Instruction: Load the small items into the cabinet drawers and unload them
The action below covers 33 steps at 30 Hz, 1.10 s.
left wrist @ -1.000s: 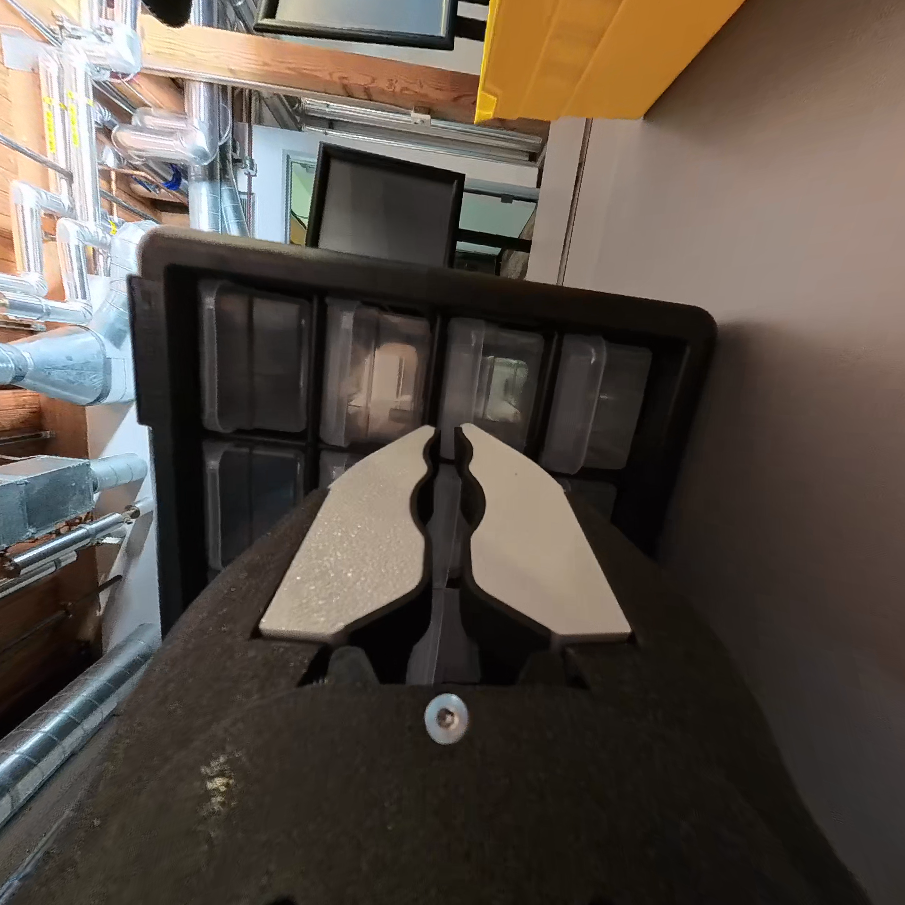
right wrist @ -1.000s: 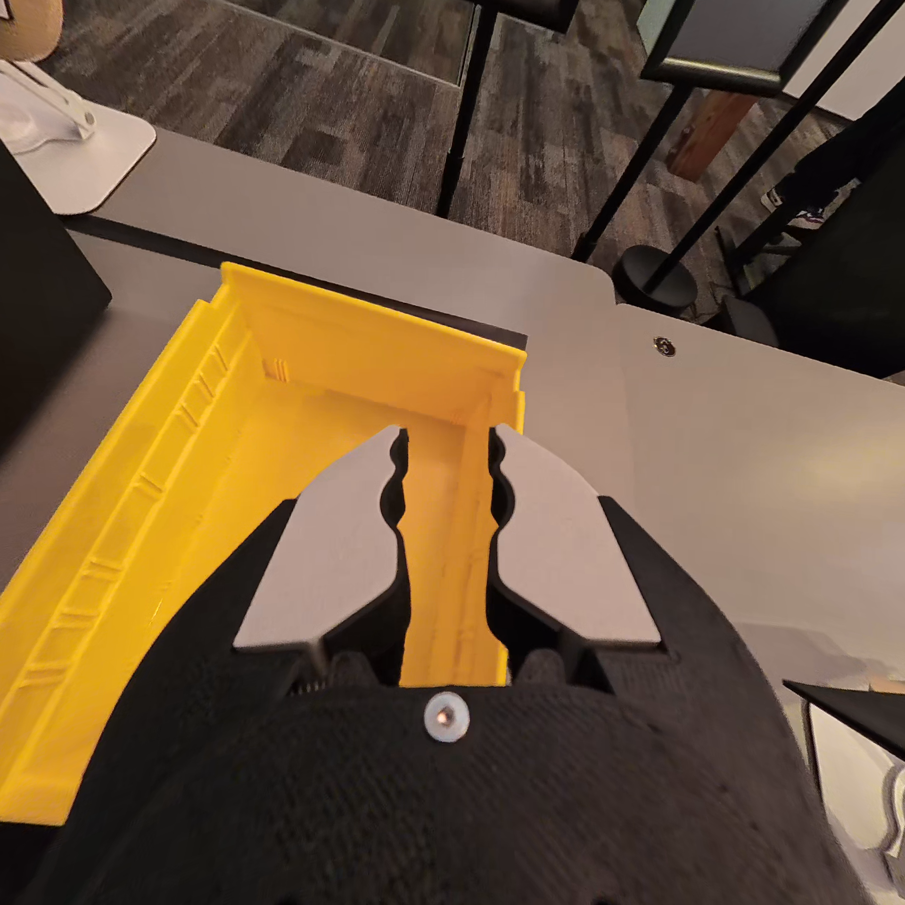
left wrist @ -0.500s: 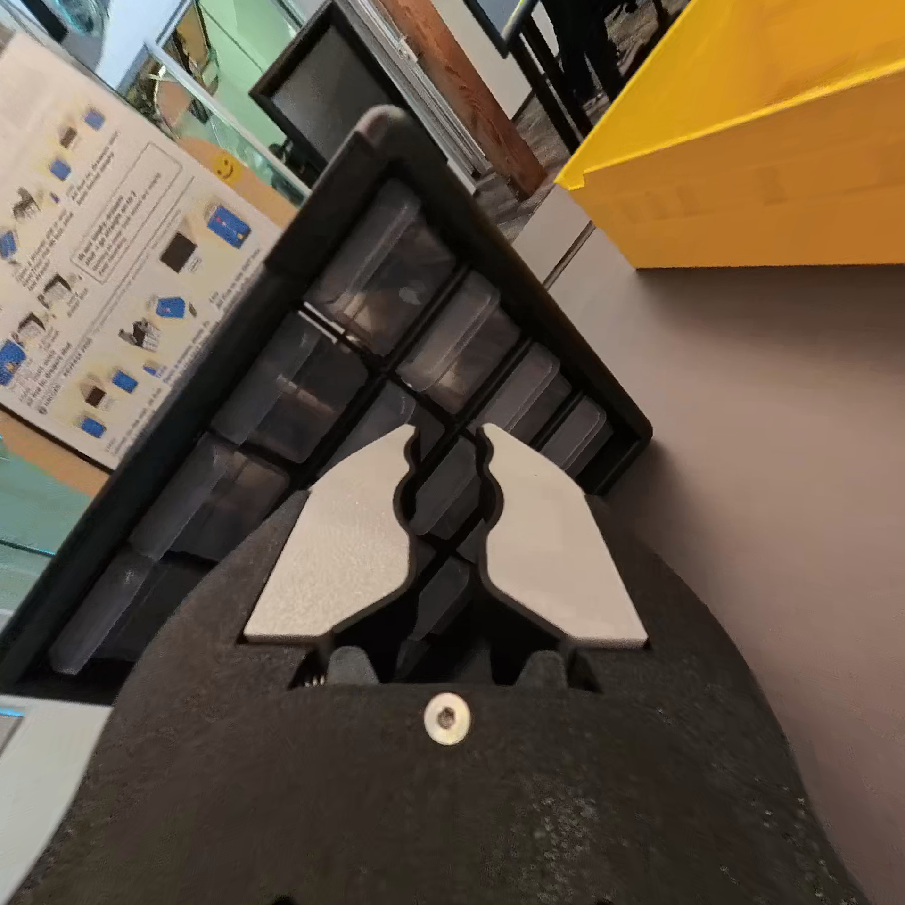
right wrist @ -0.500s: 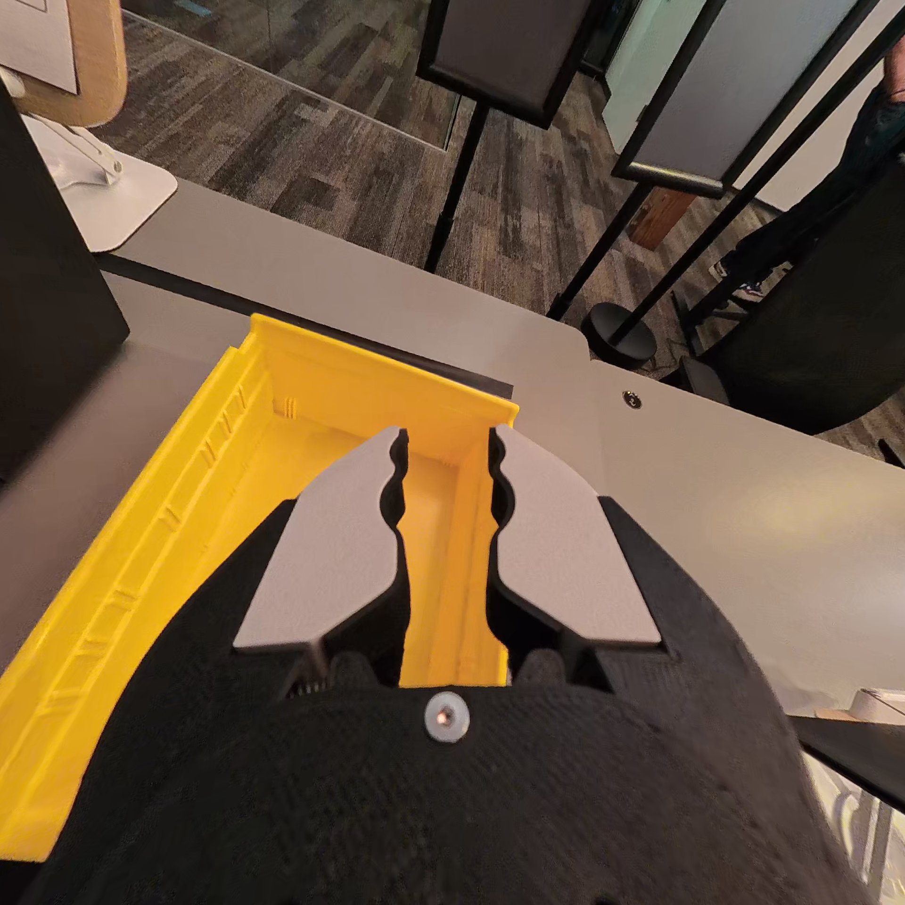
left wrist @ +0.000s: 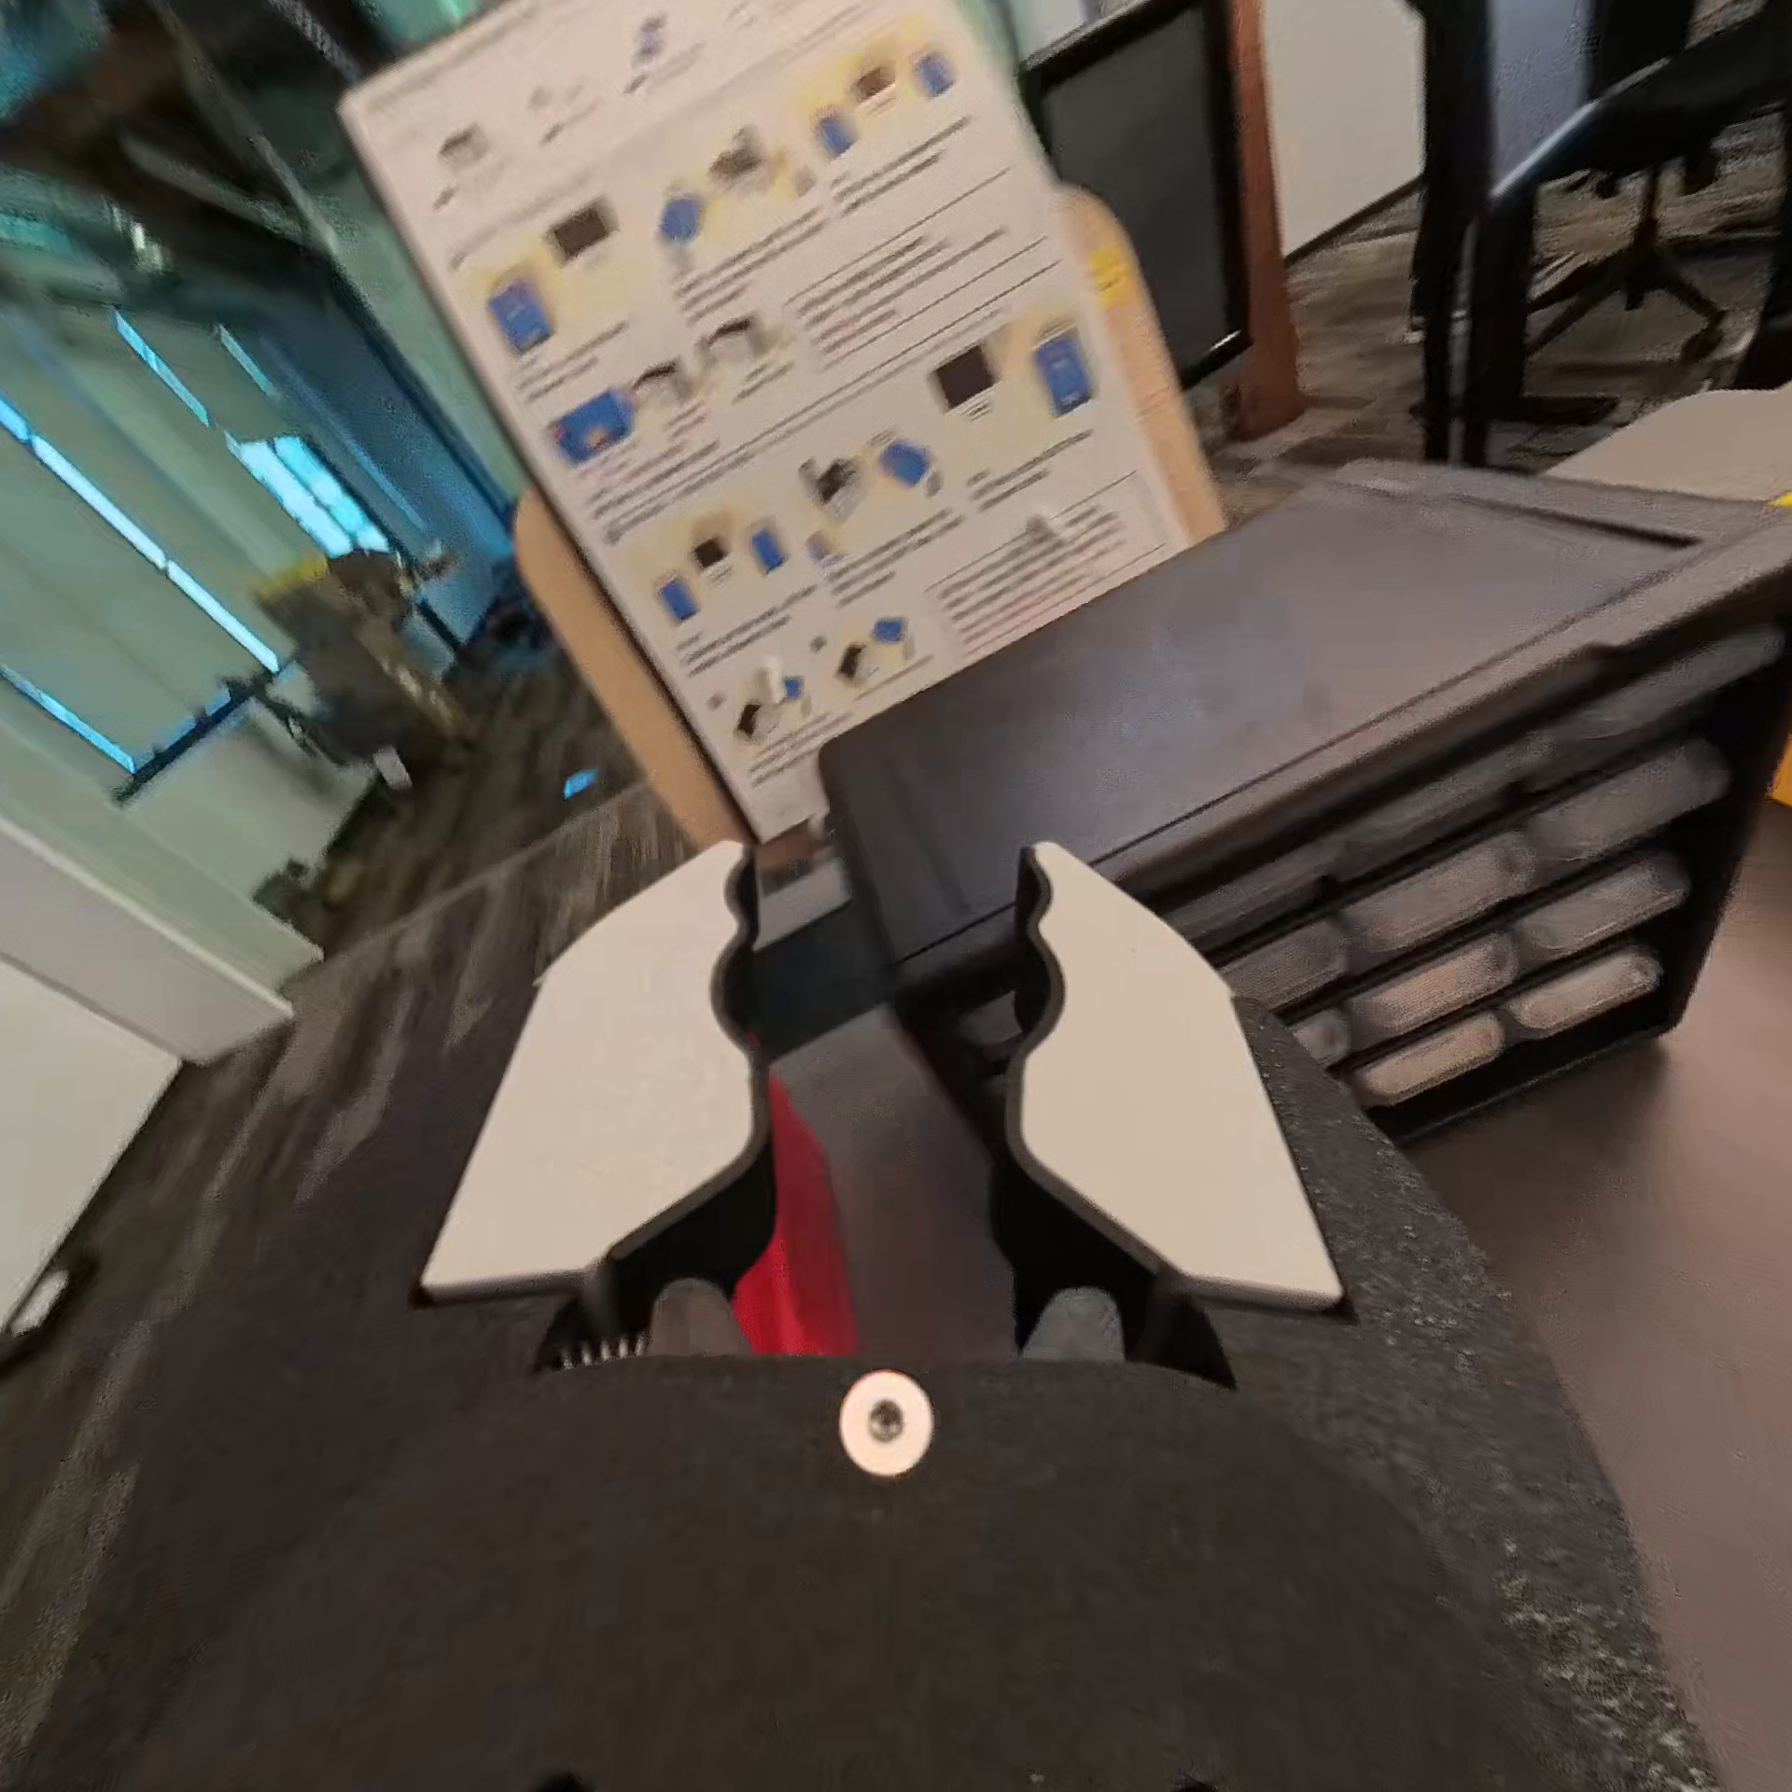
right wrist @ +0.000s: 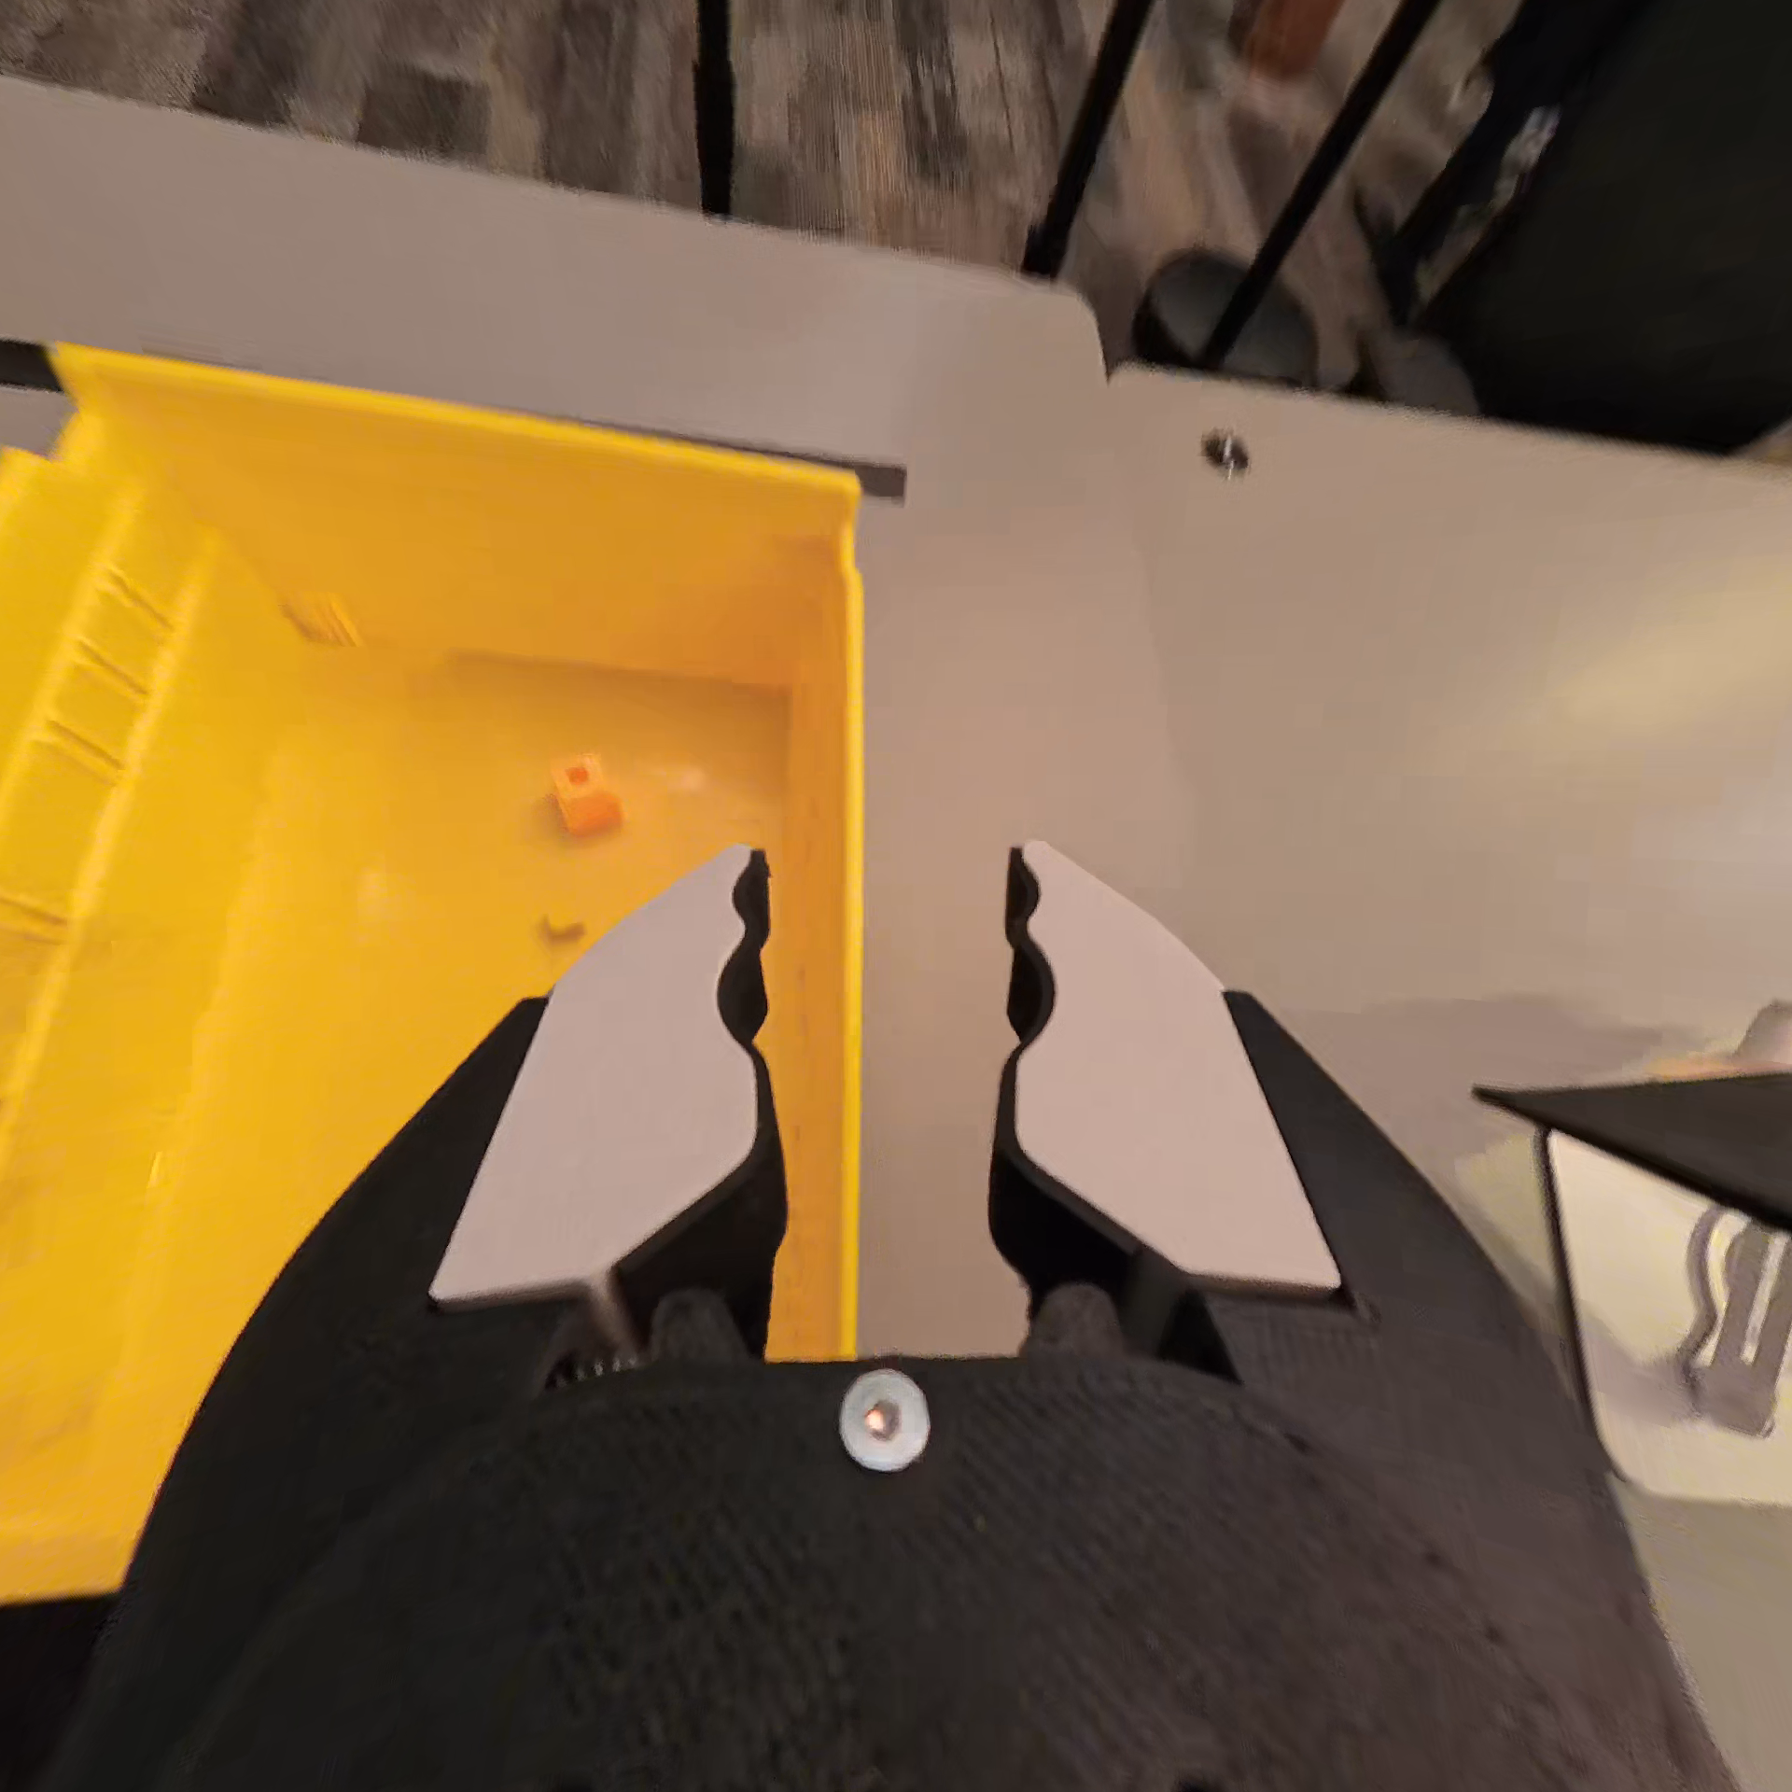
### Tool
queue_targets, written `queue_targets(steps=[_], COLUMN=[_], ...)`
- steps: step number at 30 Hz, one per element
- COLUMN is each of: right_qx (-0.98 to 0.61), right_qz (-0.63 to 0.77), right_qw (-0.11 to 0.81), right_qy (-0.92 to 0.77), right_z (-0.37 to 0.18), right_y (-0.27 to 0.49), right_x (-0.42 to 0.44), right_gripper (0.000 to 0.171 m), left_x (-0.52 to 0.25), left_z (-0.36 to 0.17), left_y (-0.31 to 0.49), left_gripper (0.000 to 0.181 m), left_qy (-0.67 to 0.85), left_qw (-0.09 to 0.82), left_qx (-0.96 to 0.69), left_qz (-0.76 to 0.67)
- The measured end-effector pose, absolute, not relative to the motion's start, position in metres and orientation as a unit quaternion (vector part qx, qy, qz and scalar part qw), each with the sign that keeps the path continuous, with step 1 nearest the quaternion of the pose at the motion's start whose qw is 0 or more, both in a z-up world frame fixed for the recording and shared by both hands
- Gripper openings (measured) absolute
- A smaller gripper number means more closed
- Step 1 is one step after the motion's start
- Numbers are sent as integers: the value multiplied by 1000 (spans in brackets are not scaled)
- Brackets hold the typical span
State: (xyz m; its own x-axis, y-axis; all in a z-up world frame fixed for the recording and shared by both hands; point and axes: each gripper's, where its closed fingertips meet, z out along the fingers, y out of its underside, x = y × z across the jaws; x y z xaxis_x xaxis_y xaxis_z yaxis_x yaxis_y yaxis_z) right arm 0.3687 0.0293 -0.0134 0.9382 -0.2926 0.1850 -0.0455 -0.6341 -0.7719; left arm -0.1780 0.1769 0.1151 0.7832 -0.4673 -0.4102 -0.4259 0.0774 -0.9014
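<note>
Grey tabletop point(right wrist: 1358, 727): both tongs, left point(left wrist: 882, 863) and right point(right wrist: 882, 863), just spread wide, empty; orange piece point(right wrist: 585, 797) waits mid-frame in yellow bin point(right wrist: 436, 465).

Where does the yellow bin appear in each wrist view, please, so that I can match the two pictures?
Left wrist view: only a yellow sliver of the yellow bin at the right edge, behind the black drawer cabinet.
Right wrist view: fills the left half, an orange block inside.
Shared landmark: the grey table.
</note>
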Motion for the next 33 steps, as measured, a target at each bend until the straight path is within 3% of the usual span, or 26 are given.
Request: queue_targets(steps=[5, 9, 12, 18, 28, 33], right_qx=[-923, -947, -959, -975, -992, -989], right_qz=[-72, -29, 30, 61, 78, 57], right_qw=[357, 293, 245, 162, 57, 63], right_qy=[126, 130, 139, 138, 83, 121], right_z=[-57, -88, -106, -123, -125, -129], right_y=[8, 2, 3, -4, -22, -1], right_x=[375, 368, 354, 342, 305, 313], right_gripper=[48, 47, 22, 7, 9, 10], left_x=[-266, -344, -378, -411, -505, -502], left_z=[87, 57, 42, 19, -2, -35], left_y=[206, 224, 234, 239, 237, 242], left_gripper=[60, 52, 45, 43, 46, 58], left_qy=[302, 235, 197, 190, 77, 82], left_qw=[549, 462, 425, 368, 326, 288], left_qx=[-779, -853, -878, -898, -932, -953], left_qz=[14, 66, 100, 149, 142, 39])
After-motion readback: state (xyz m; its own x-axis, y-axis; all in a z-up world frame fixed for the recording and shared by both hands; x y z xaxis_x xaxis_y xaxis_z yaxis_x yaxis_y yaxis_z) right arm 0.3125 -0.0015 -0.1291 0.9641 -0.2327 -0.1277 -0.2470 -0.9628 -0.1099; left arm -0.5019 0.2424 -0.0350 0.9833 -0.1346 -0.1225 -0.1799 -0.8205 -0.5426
